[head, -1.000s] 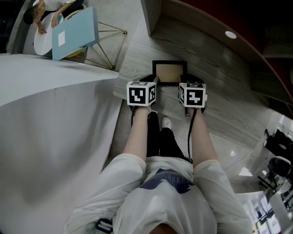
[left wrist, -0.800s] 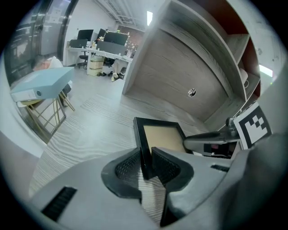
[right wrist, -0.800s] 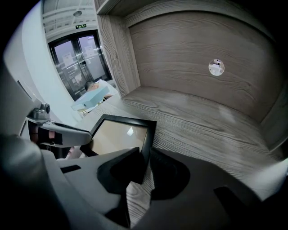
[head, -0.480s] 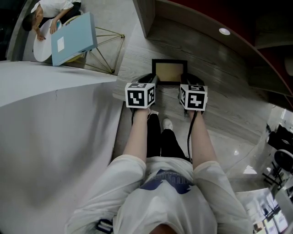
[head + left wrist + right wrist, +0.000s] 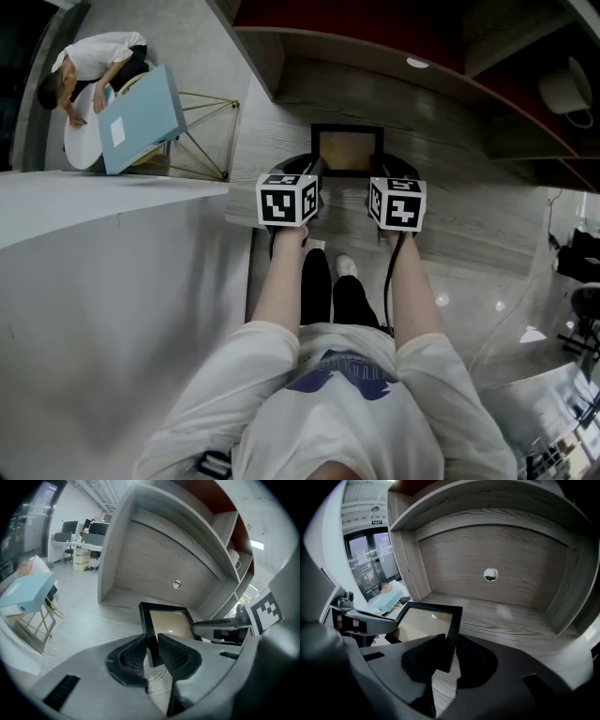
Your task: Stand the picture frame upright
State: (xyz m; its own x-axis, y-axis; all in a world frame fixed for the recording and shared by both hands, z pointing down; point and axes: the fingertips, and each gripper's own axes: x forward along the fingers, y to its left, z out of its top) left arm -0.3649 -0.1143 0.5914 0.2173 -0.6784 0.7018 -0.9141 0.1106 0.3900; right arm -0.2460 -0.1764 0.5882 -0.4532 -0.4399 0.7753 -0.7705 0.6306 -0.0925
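Tongs from both hands grip the picture frame [image 5: 347,150], black-edged with a tan panel, over the grey wood-grain shelf [image 5: 450,216]. The left tongs [image 5: 152,648] are closed onto its left rail, pads pressing the black edge. The right tongs [image 5: 451,656] clamp the right rail the same way. The picture frame leans back, face turned upward; whether its lower edge touches the shelf cannot be told.
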